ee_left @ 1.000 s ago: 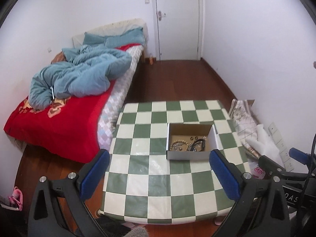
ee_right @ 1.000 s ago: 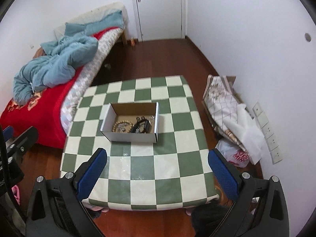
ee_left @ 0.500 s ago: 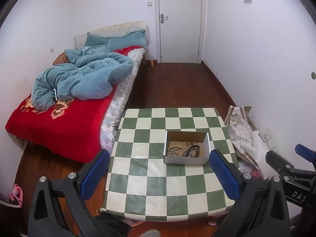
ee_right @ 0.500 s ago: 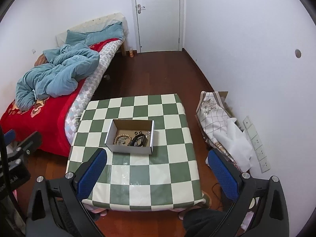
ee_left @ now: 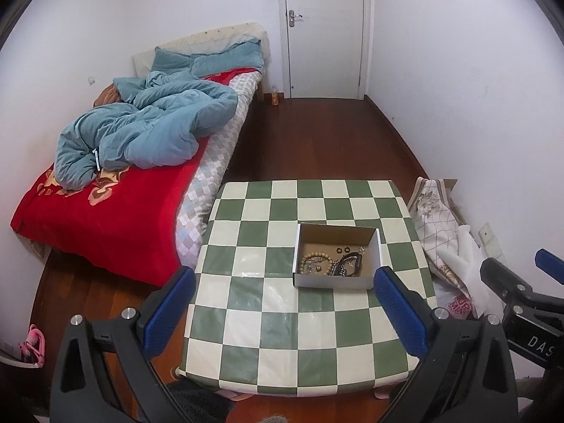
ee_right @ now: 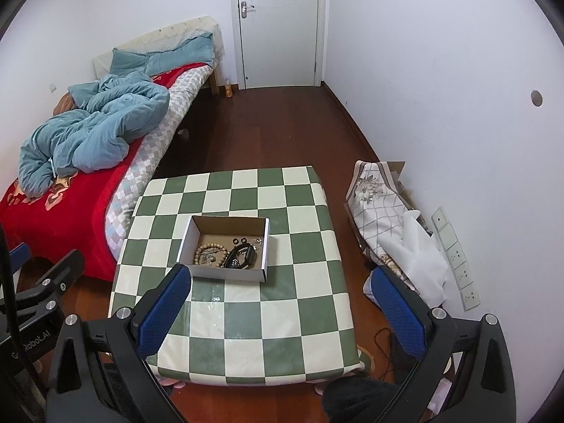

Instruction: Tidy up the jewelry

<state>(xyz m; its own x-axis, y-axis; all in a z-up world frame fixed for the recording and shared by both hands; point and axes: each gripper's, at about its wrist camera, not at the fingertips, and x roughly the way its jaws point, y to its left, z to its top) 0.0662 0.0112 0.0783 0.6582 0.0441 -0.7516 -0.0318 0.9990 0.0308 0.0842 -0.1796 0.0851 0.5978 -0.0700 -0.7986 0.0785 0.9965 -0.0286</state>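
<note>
Both claws raised farther from box (ee_left: 336, 255), tangled jewelry (ee_right: 225, 255) indistinct

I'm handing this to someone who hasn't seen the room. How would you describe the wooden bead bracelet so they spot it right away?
Find the green-and-white checked table beside the bed; one open cardboard box sits on it. Inside, the bead bracelet lies in the near-left part. It is the only tan ring of round beads; the things beside it are black or silvery.

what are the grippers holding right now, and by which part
Nothing. The left gripper and right gripper are both open and empty; the jewelry lies in the box.
</note>
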